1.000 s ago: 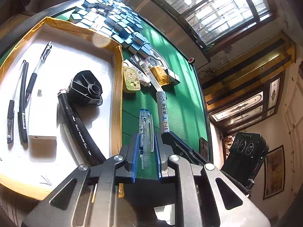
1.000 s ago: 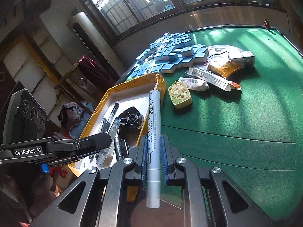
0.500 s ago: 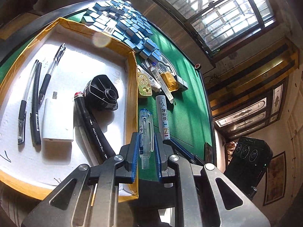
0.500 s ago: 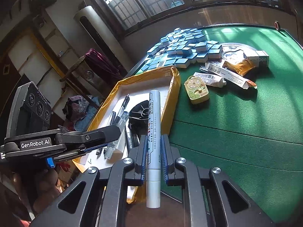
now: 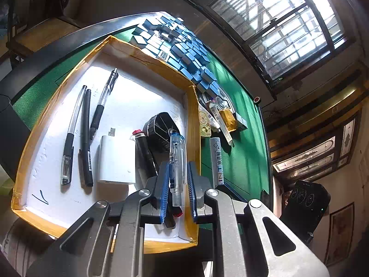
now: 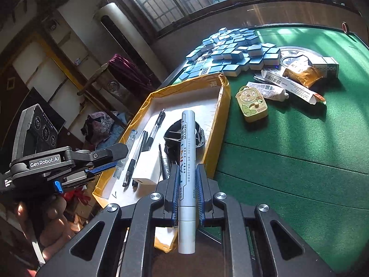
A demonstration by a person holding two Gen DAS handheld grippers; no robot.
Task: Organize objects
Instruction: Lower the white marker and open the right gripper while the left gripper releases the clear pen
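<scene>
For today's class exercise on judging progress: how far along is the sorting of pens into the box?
Done: three pens, a white charger and a black marker lie in the yellow-edged box. In hand: left gripper clamps a clear pen; right gripper clamps a grey marker. Left: tube, yellow case on the felt.

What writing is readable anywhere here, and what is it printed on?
"GenRobot.AI": side of the left gripper.
"MARKER": barrel of the white marker held in the right gripper.
"S558": same marker, lower down.
Chinese characters beside "MARKER": too small to read.
Barcoded box and tube: print too small.
</scene>
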